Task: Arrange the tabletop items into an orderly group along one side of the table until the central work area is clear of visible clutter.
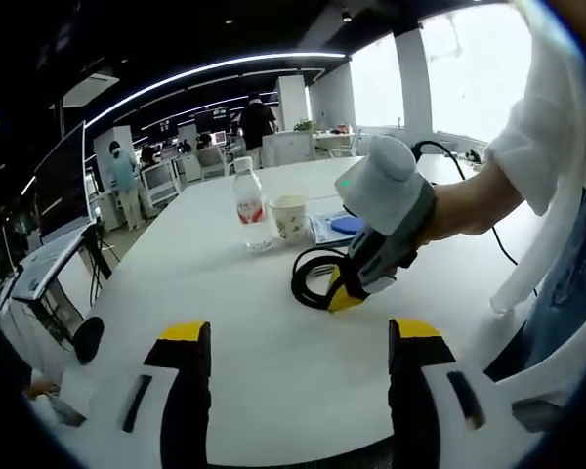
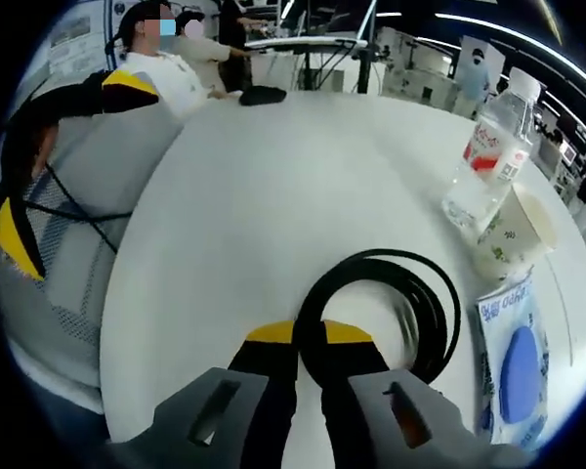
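Right gripper (image 2: 309, 344) clamped on the coiled black cable (image 2: 383, 308).
The flat coil's loop stretches ahead of its jaws; bottle (image 2: 486, 156) and paper cup (image 2: 516, 233) stand beyond-right. Left gripper (image 1: 295, 354) gapes wide, holding nothing.

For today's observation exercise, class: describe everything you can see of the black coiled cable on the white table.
The black cable is a thin, smooth cord, seemingly rubber-coated, wound into a loose round coil of several loops. It lies flat on the white table, in front of the water bottle and paper cup, beside a blue-and-white packet. The right tongs are shut on the coil's near edge, their yellow-tipped jaws pinching the strands. In the left gripper view the coil sits under the right tongs.
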